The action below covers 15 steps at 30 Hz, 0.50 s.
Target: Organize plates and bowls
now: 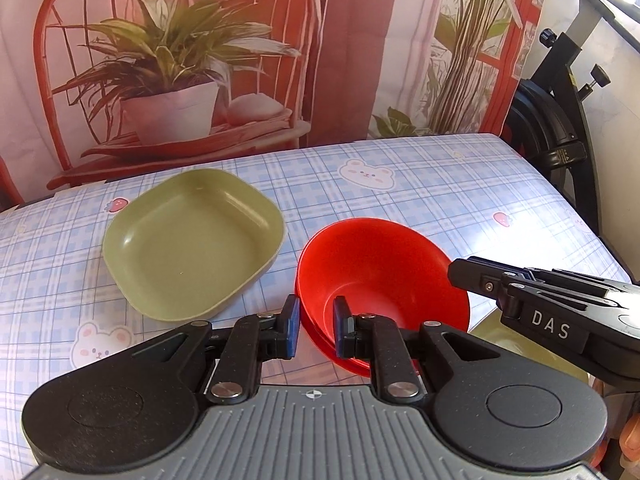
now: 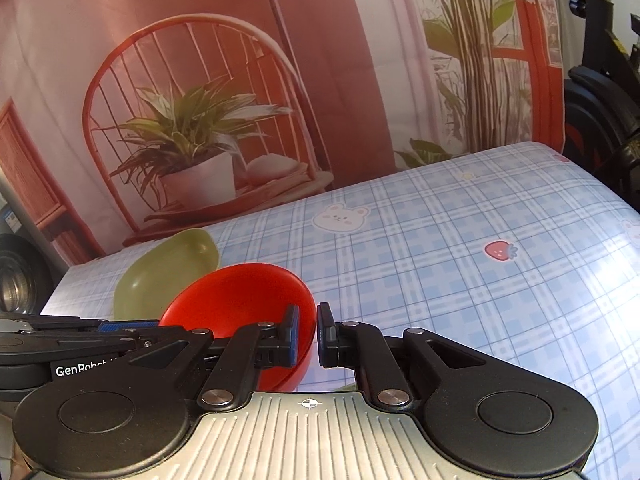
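A red bowl (image 1: 380,280) sits on the checked tablecloth, and a second red rim shows just under it, as if two bowls are nested. My left gripper (image 1: 316,328) straddles the near left rim, one finger outside and one inside. Its jaws stand slightly apart and do not seem to press on the rim. My right gripper (image 2: 309,332) is shut on the red bowl (image 2: 240,300) at its right rim, one pad inside and one outside. A green square plate (image 1: 192,240) lies empty to the left of the bowl, apart from it.
The table (image 1: 440,192) wears a blue plaid cloth with bear and strawberry prints. A printed backdrop of a potted plant hangs behind it. Black exercise equipment (image 1: 560,120) stands past the right edge. An olive-green surface (image 1: 496,332) shows beneath the right gripper.
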Motion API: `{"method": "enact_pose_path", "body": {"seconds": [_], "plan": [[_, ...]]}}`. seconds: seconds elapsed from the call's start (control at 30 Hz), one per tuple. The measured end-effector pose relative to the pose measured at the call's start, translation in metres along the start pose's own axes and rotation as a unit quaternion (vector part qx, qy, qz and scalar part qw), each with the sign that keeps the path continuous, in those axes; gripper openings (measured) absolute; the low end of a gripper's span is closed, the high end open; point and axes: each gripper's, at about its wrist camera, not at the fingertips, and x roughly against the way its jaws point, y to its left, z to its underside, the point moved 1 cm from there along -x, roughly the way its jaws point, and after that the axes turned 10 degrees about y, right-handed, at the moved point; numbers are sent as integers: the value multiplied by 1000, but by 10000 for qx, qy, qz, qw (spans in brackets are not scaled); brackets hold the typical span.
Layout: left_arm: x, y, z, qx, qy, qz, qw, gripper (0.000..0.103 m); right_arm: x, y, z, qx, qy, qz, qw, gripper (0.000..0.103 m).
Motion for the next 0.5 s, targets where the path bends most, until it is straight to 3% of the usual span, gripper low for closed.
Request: {"method": "enact_pose_path", "body": {"seconds": [0.27,0.5], "plan": [[27,-3,5,80,-356,-13,9993,32,39,-12,7,-113,-450,165,9988,11],[61,-33,14,-37,-753,332,9966,34,91,-33,25,-269,-980,509,9935,15]]}}
